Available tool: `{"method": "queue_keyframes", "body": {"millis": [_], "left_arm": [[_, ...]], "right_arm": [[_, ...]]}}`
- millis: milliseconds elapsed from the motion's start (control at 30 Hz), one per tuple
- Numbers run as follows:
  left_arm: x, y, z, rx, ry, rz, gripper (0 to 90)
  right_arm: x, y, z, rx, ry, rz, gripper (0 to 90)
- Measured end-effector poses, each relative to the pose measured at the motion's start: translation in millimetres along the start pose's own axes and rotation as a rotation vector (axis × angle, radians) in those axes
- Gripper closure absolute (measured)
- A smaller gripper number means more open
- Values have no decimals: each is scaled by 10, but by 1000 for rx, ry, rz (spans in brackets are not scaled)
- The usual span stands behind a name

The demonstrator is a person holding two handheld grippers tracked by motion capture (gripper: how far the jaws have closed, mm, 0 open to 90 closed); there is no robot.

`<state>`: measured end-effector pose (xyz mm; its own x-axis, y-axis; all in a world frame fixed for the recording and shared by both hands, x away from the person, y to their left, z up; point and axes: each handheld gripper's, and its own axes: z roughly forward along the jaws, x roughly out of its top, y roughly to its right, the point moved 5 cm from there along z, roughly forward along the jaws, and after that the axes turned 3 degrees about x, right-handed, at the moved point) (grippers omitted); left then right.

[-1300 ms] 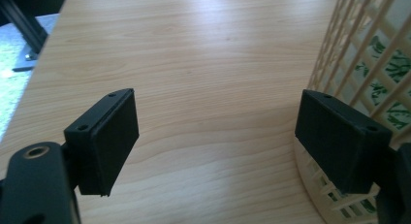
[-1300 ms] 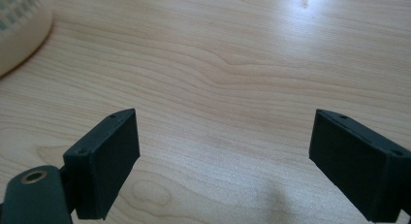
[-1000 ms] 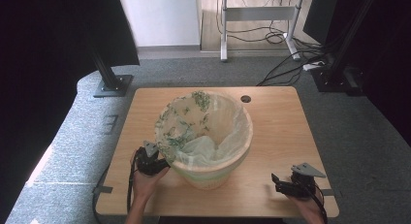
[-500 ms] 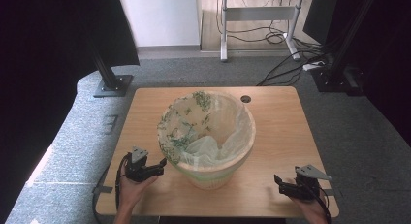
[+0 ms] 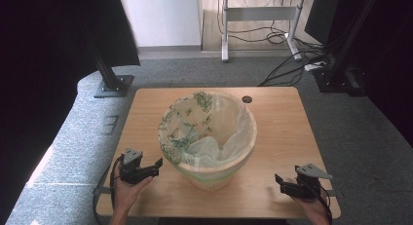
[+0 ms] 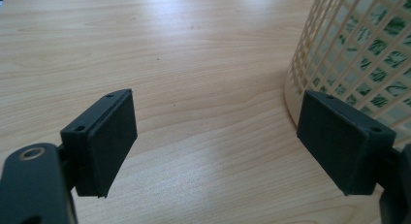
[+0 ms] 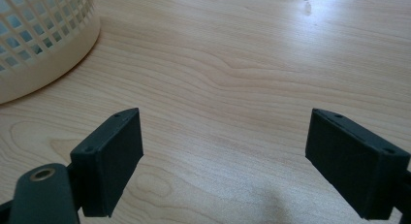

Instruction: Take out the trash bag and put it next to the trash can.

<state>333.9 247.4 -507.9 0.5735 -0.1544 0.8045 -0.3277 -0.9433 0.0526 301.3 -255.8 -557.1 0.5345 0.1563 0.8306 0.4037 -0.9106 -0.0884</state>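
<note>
A cream lattice waste basket stands in the middle of the wooden table. It is lined with a clear bag printed with green leaves, folded over the rim. My left gripper rests near the table's front left, open, its jaws empty and just short of the basket's wall. My right gripper sits at the front right, open and empty, with the basket's base off to its left. A hand holds each gripper from below.
A small dark round hole lies in the table's far right part. Beyond the table are grey carpet, a black stand foot, a metal desk frame and loose cables. Bare wood lies in front of both grippers.
My left gripper has let go of the bag's rim and drawn back toward the table's front left corner, now open. The right gripper has shifted slightly toward the front edge.
</note>
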Motion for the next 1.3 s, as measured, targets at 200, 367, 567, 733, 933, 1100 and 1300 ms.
{"method": "queue_keyframes", "body": {"millis": [200,367,567,733,933,1100,1300], "left_arm": [[44,-1,-86,-42,28,21,145],[122,-14,-220,-96,68,39,157],[261,-18,-385,-135,119,39,163],[540,-44,-662,-164,172,94,173],[809,2,-928,-238,247,103,200],[947,44,-973,-280,250,117,200],[1112,62,-943,-341,248,119,211]], "right_arm": [[-4,-4,7,2,-3,-3,138],[-6,-17,4,0,-1,-4,140],[2,-34,5,3,1,-7,142],[-4,-26,-2,5,0,-7,143],[4,-29,-19,2,6,-6,145],[-2,-46,-12,3,3,-9,145],[-12,-54,2,3,-4,-14,145]]}}
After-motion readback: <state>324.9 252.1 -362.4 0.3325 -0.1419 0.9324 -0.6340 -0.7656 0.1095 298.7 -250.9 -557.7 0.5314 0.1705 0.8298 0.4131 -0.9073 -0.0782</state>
